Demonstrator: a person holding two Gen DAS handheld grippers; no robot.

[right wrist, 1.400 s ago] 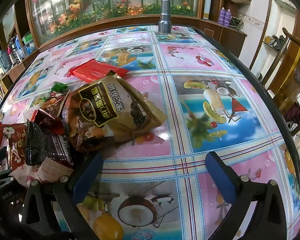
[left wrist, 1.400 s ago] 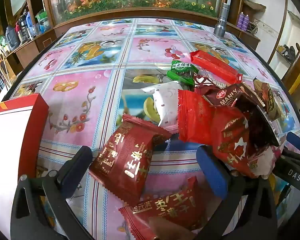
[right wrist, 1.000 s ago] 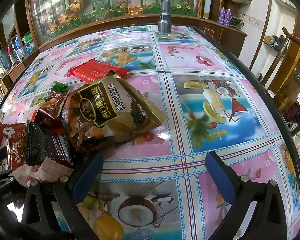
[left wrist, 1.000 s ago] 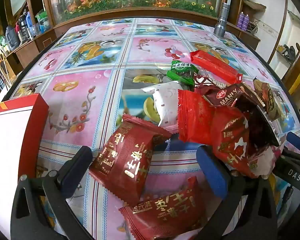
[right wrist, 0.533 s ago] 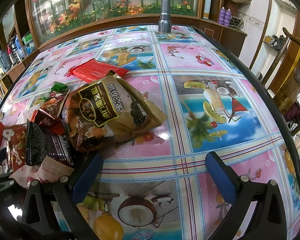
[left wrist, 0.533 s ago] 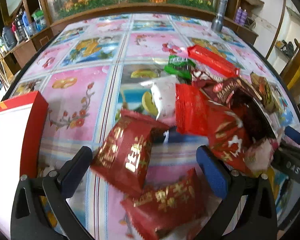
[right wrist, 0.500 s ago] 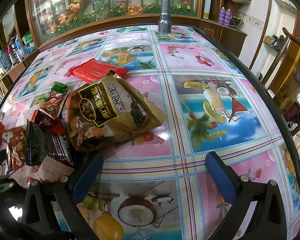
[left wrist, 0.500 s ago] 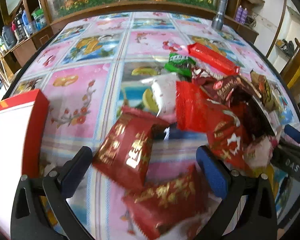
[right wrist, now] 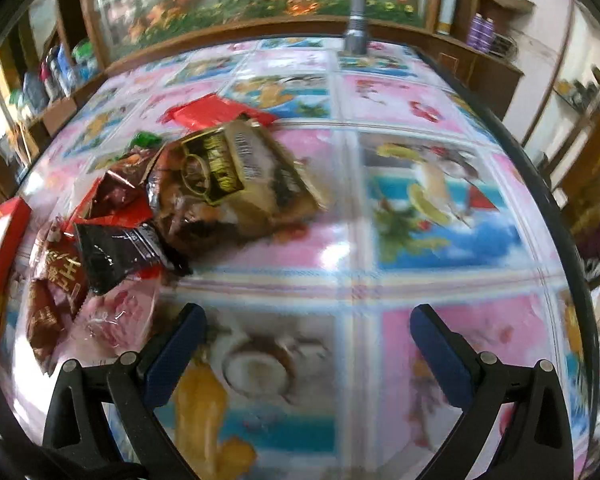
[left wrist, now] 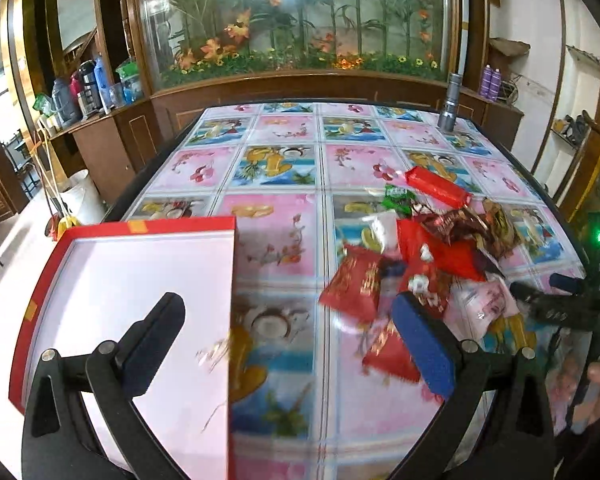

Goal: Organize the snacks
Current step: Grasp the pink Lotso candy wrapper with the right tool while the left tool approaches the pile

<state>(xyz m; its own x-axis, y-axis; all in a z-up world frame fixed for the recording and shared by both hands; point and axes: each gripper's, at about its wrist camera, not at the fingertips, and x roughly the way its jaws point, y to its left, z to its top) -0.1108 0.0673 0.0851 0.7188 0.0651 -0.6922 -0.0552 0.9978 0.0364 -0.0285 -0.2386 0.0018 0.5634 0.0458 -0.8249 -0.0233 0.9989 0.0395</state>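
Observation:
A heap of snack packets (left wrist: 432, 244) lies on the table's right half: red packets with gold characters (left wrist: 356, 284), a long red packet (left wrist: 436, 186) and a green one (left wrist: 398, 196). My left gripper (left wrist: 288, 340) hangs open above the table, between the heap and a red box with a white inside (left wrist: 140, 300); nothing is between its fingers. In the right wrist view a brown packet (right wrist: 228, 184), a black packet (right wrist: 116, 248) and a pinkish clear one (right wrist: 112, 312) lie left of my right gripper (right wrist: 308, 352), which is open and empty over bare tablecloth.
A silver flashlight (left wrist: 452, 100) stands at the table's far edge. The table (right wrist: 440, 280) has a dark rim (right wrist: 540, 184), with wooden cabinets and a planted glass case behind. A hand (left wrist: 596, 384) shows at the lower right. The red box's edge (right wrist: 0, 240) shows at far left.
My left gripper has pulled back, up and to the left, so the red box now fills its lower left view. My right gripper has also lifted and shifted; its view is blurred.

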